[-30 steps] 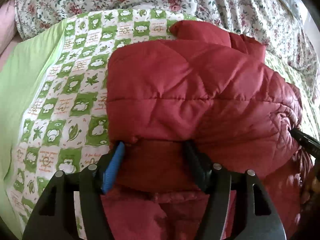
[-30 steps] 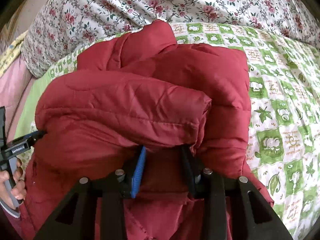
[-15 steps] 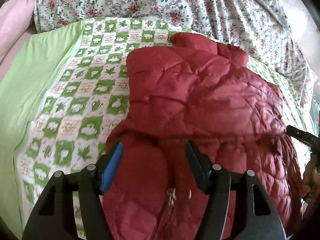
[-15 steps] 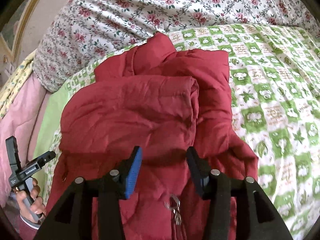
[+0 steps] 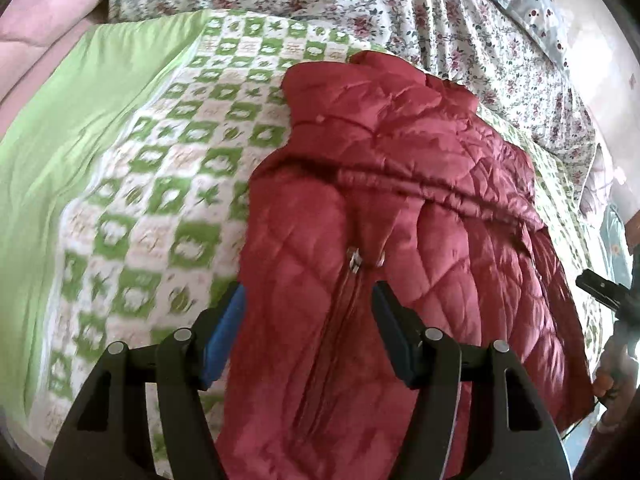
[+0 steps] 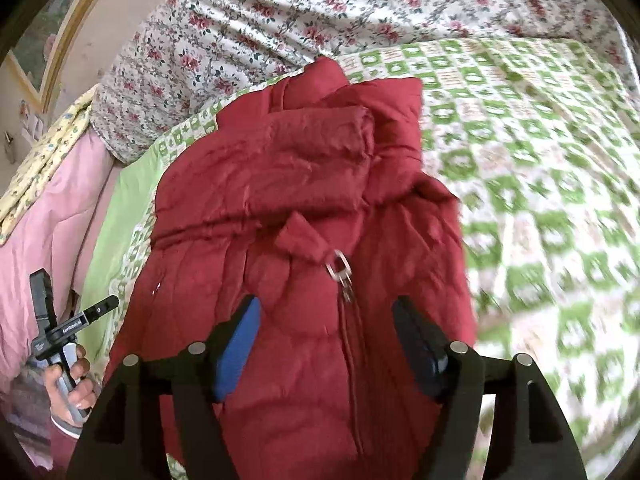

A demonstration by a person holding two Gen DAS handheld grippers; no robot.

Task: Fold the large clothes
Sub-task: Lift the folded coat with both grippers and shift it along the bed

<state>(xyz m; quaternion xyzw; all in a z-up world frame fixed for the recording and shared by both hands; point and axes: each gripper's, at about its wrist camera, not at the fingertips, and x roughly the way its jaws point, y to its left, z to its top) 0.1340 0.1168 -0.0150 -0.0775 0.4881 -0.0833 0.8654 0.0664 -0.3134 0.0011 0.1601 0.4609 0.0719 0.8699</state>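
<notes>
A dark red quilted jacket (image 5: 392,184) (image 6: 280,184) lies on the green-and-white checked blanket (image 5: 168,184) (image 6: 540,168). Its far part is folded over in thick layers. The zipped front with a metal zipper pull (image 5: 354,260) (image 6: 340,270) faces me. My left gripper (image 5: 310,300) hovers open over the near left side of the jacket, touching nothing. My right gripper (image 6: 326,304) hangs above the zipper. Its jaws are opening and nothing is between them. Each gripper shows at the edge of the other's view, the left gripper (image 6: 72,324) in a hand.
A floral quilt (image 5: 400,12) (image 6: 320,20) is bunched along the far side of the bed. A plain green sheet (image 5: 72,128) and a pink cover (image 6: 48,220) lie to the left of the jacket. The checked blanket spreads wide to the right in the right wrist view.
Both grippers have drawn back and up from the jacket's folded edge. The right jaws have widened and let the fold go. The zipped front and its pull have come into view.
</notes>
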